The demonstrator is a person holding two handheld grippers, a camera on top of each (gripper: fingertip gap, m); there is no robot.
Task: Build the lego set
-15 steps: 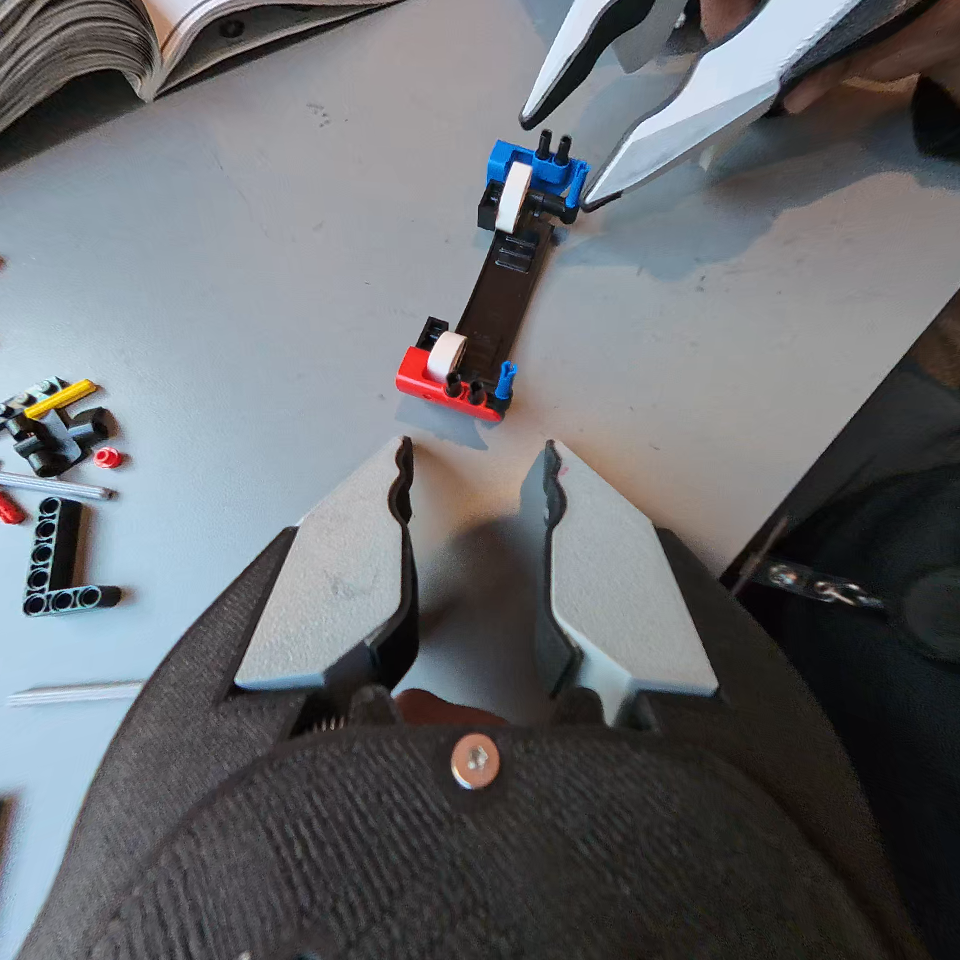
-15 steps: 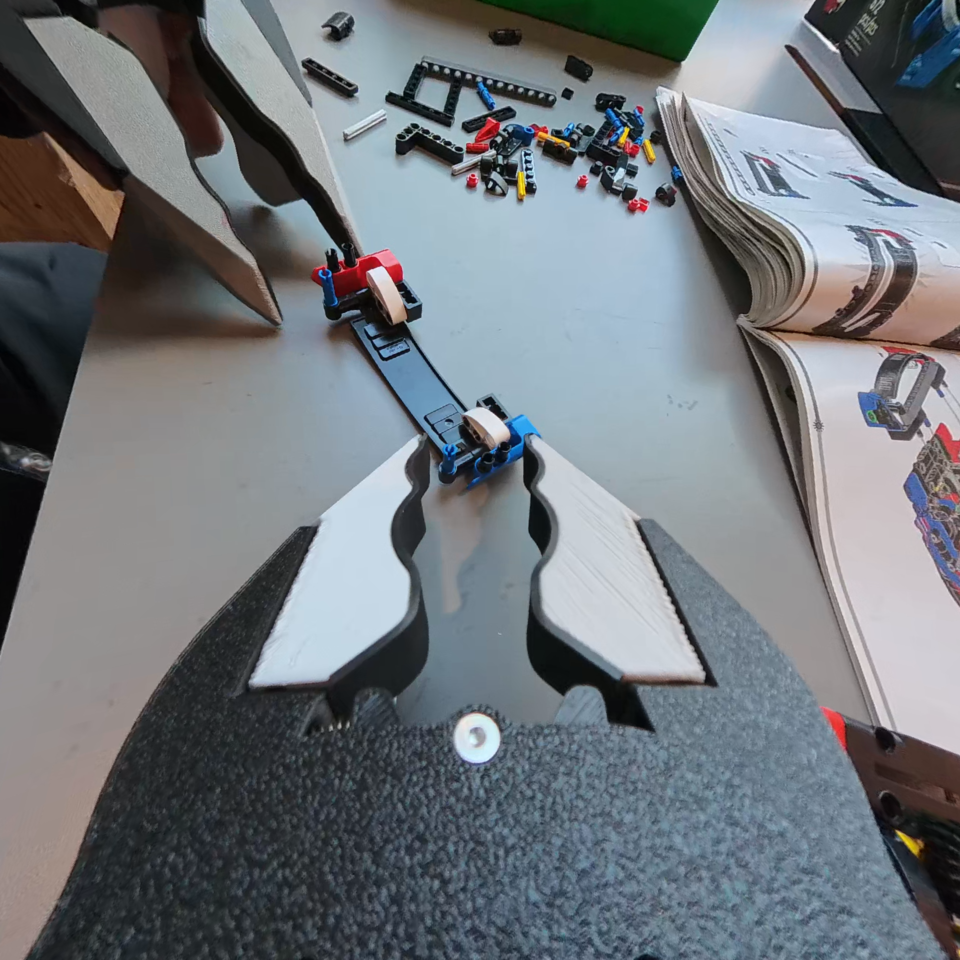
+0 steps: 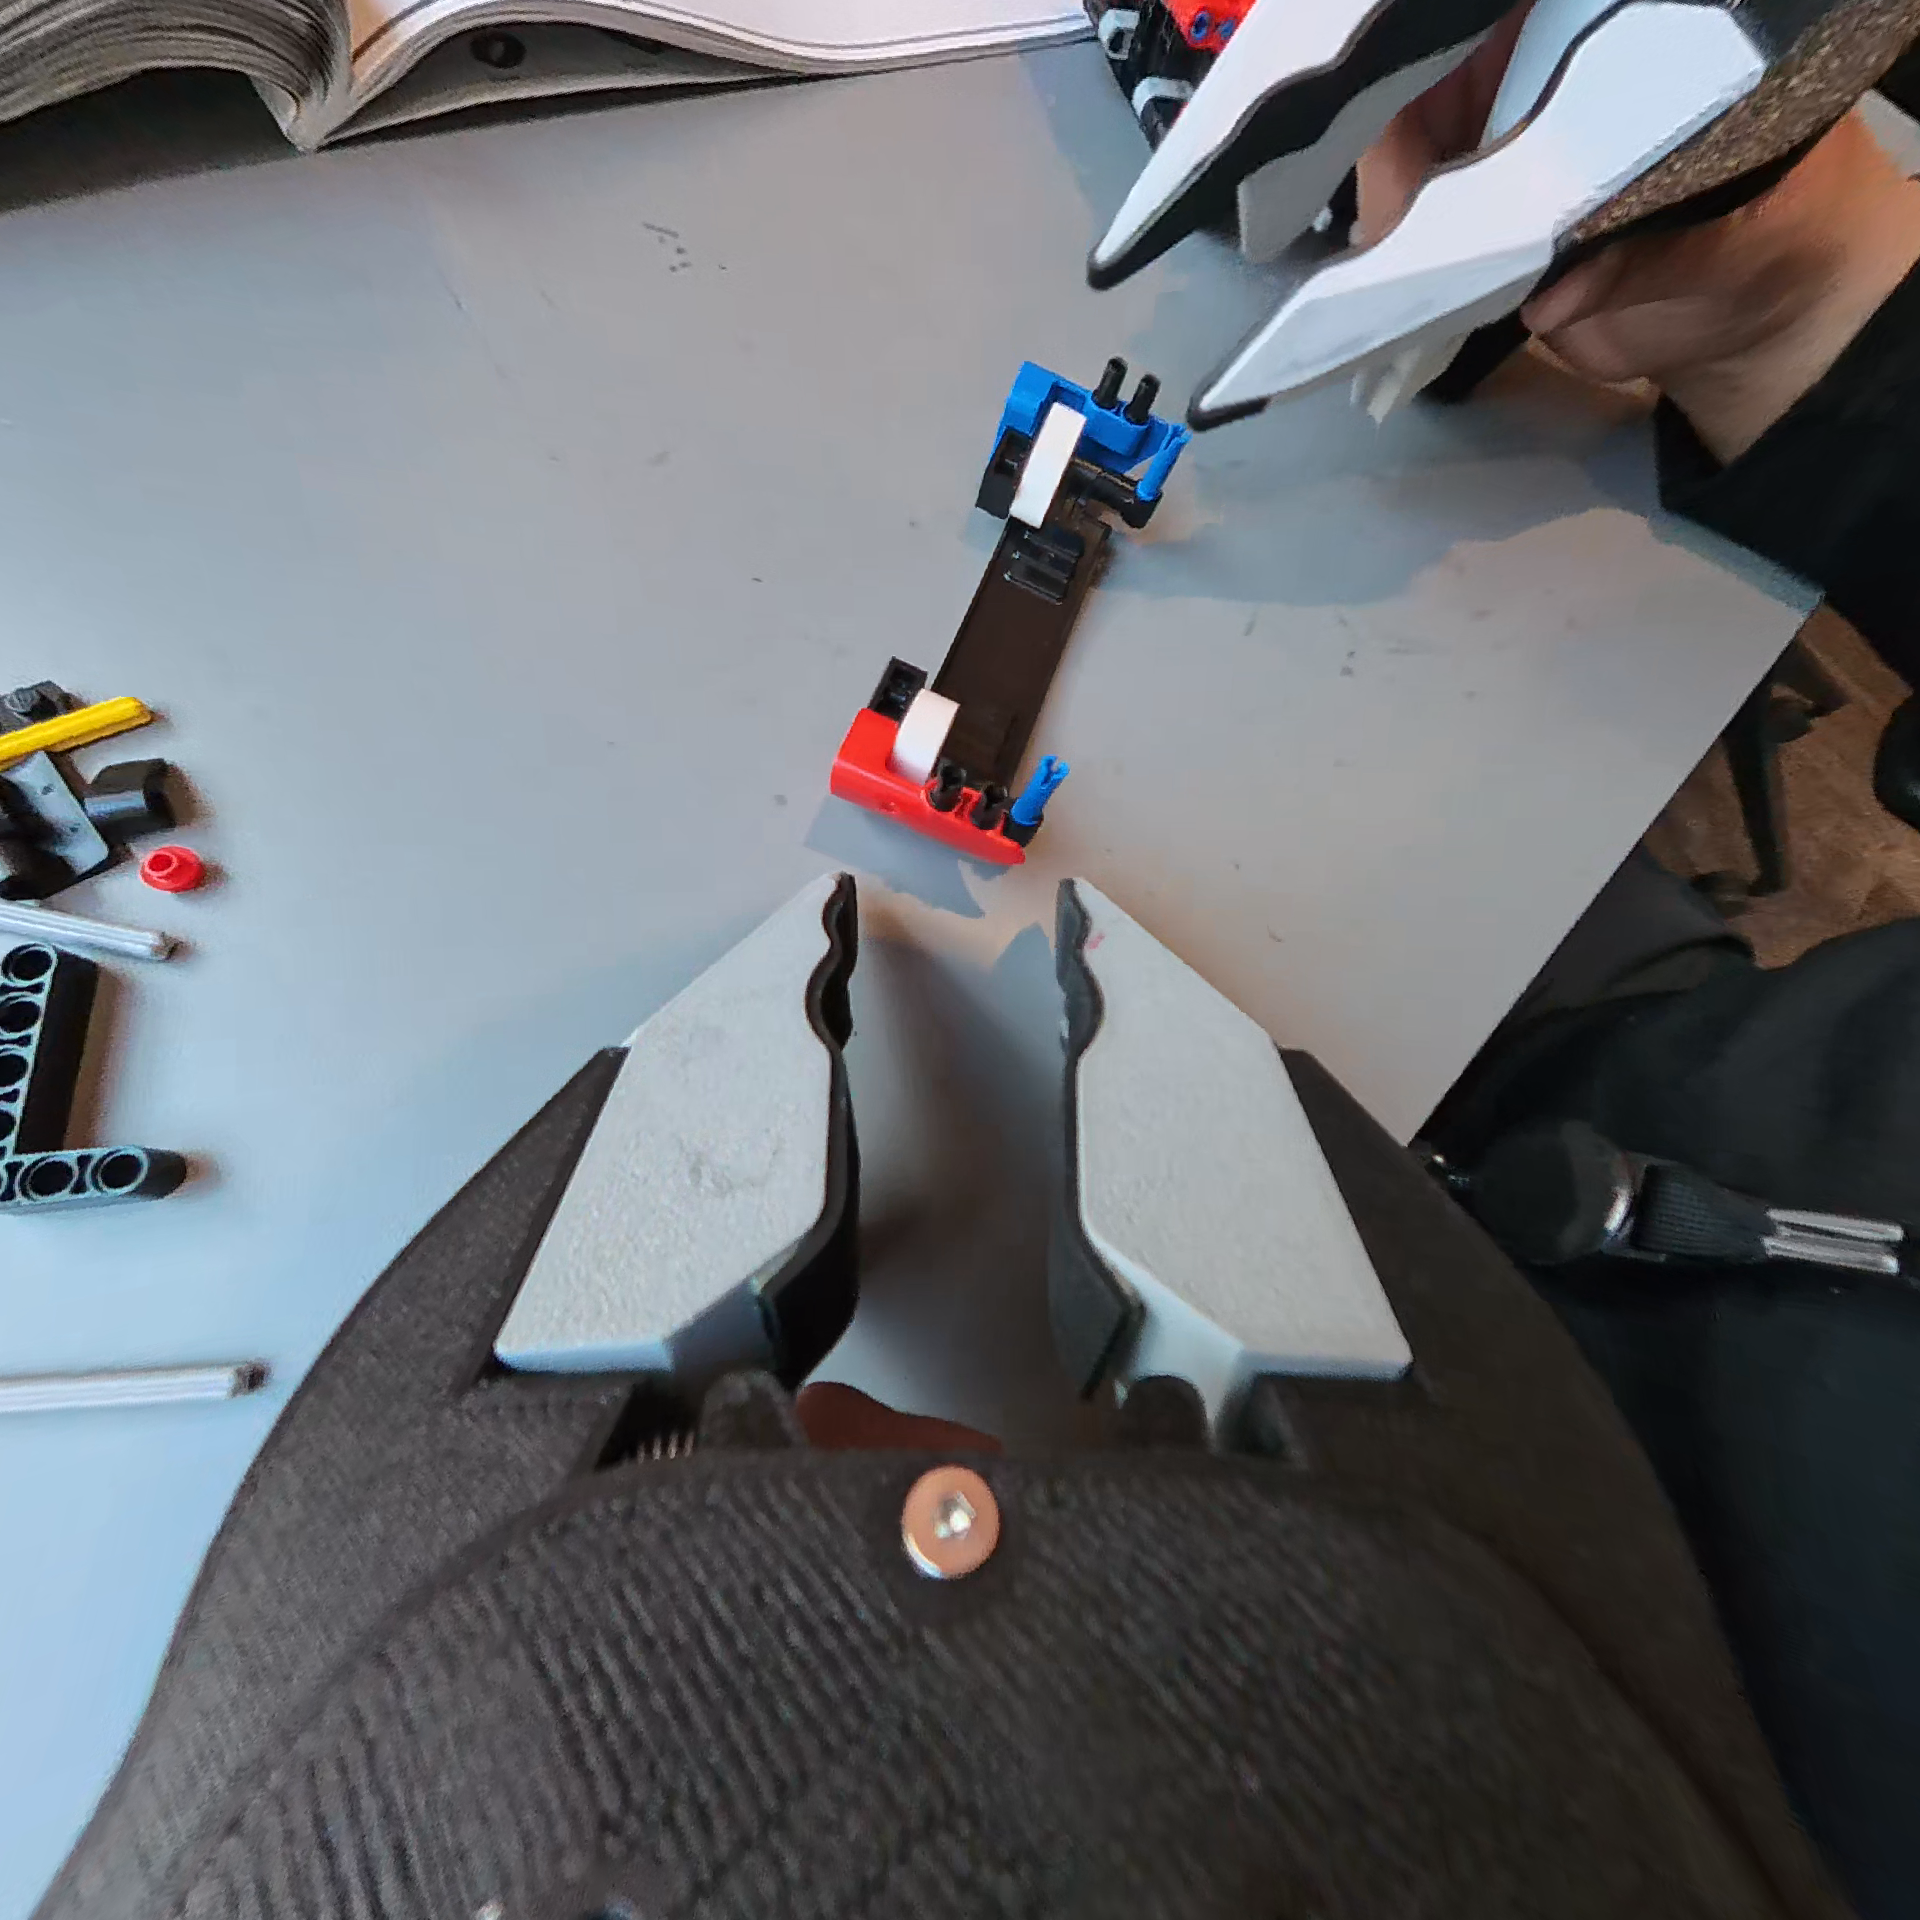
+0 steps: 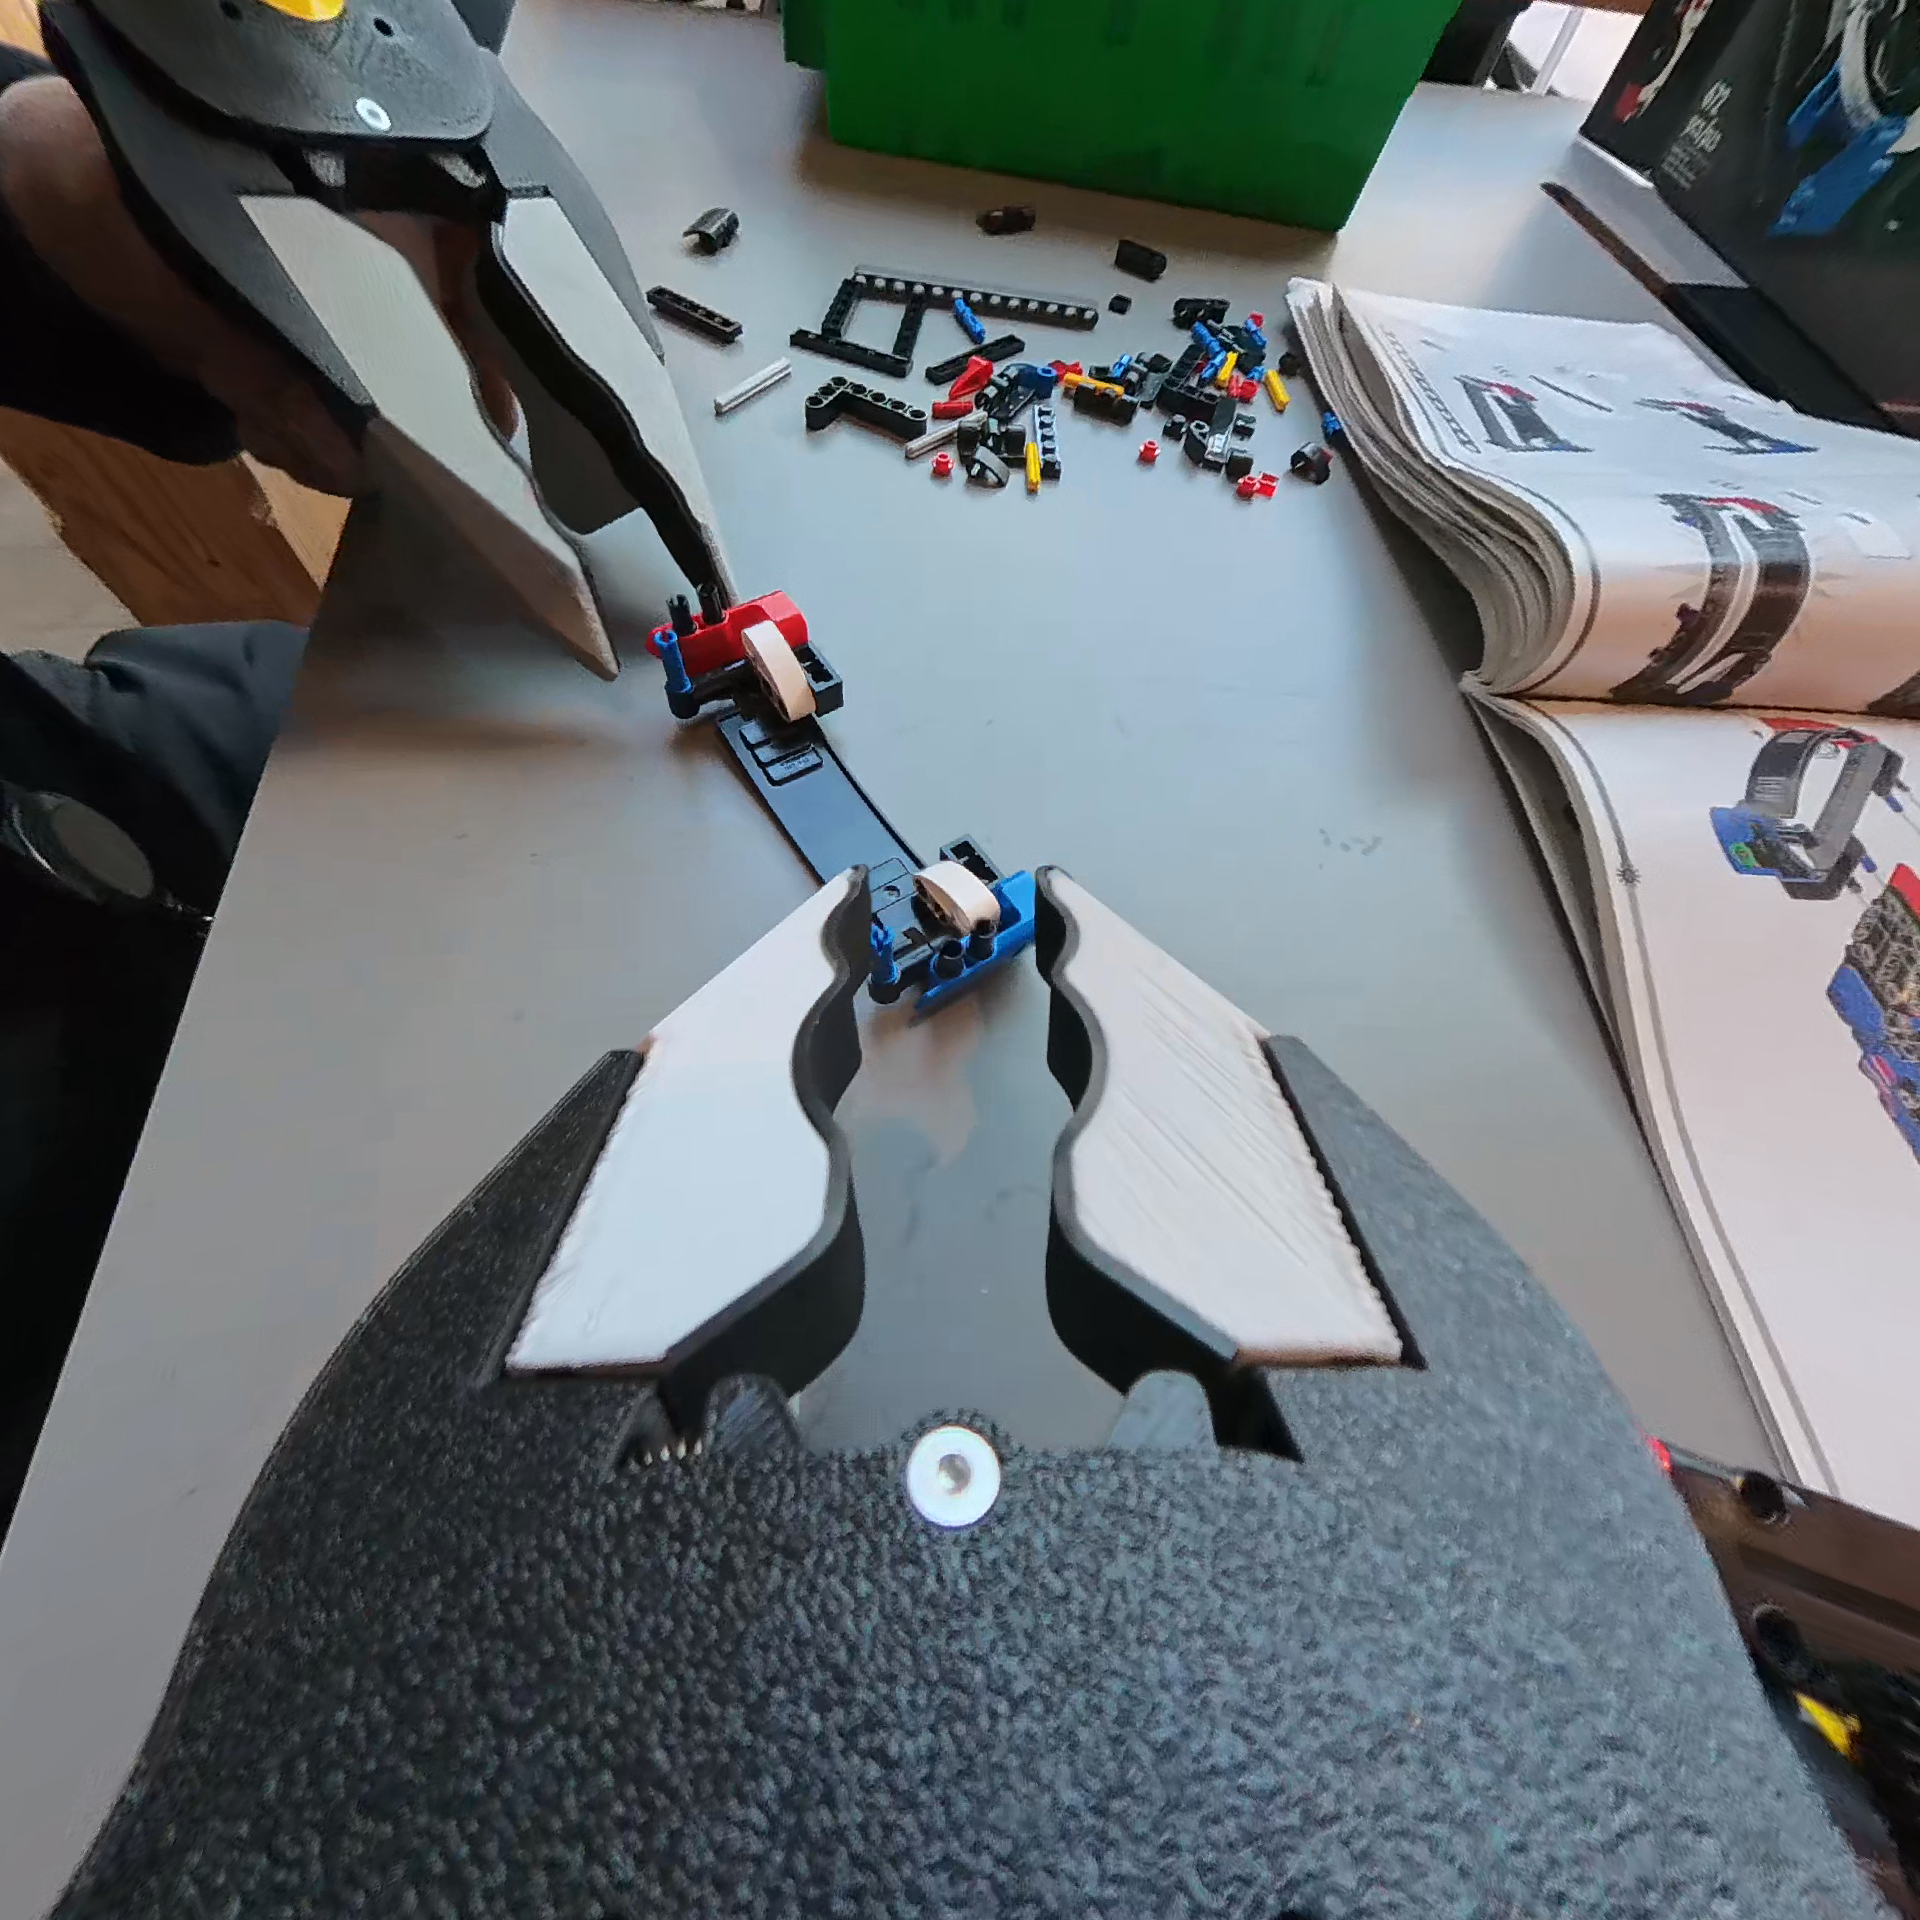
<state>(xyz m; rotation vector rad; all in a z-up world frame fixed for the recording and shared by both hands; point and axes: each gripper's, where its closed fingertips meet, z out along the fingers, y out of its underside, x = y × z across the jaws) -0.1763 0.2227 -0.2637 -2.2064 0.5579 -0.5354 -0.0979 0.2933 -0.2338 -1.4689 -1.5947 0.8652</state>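
Observation:
The lego assembly is a long black plate (image 3: 1013, 644) with a red brick end (image 3: 914, 800) and a blue brick end (image 3: 1081, 416), each bearing a white round piece. It lies flat on the grey table. My left gripper (image 3: 956, 904) is open and empty, its tips just short of the red end. My right gripper (image 4: 951, 894) is open, with the blue end (image 4: 987, 925) lying between its fingertips, not clamped. The plate (image 4: 831, 800) runs from there to the red end (image 4: 727, 634), where the left gripper (image 4: 665, 623) hovers.
A pile of loose parts (image 4: 1091, 384) lies in front of a green bin (image 4: 1122, 104). An open instruction booklet (image 4: 1662, 582) lies at the right, a set box (image 4: 1766, 156) behind it. More parts (image 3: 62, 810) lie at my left. The table edge (image 3: 1621, 883) is close. Spacing between my two grippers at the tips: around 12 cm. The long black plate (image 3: 1013, 644) is about 5 cm from my right fingertips. My right wrist view (image 4: 831, 830) looks at it from another angle.
My right gripper has moved forward, so the blue end now sits between its tips. My left gripper has drawn slightly closer to the red end. The assembly has not moved.

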